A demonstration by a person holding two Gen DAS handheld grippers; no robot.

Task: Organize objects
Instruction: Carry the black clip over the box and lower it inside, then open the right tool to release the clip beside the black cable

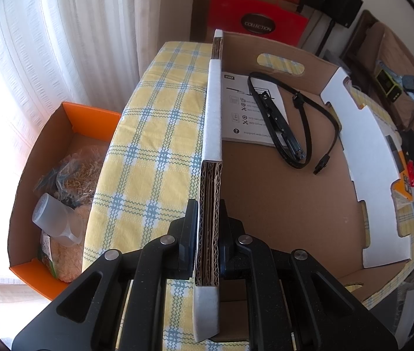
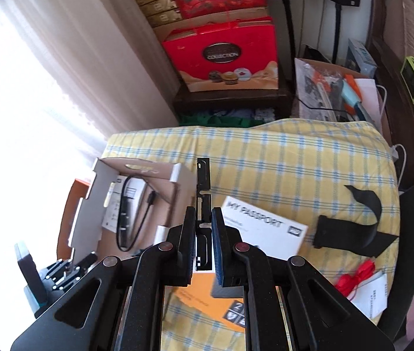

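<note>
My left gripper is shut on the near wall of an open cardboard box that lies on the yellow checked cloth. Inside the box lie a WD leaflet, a black plastic strip and a black cable. My right gripper is shut on a second black plastic strip, held upright above the cloth, to the right of the box. The left gripper also shows in the right wrist view.
On the cloth lie a white My Passport booklet, an orange package, a black folded insert, red string and a paper slip. An orange box of packing stuff sits left of the table. Red gift boxes stand behind.
</note>
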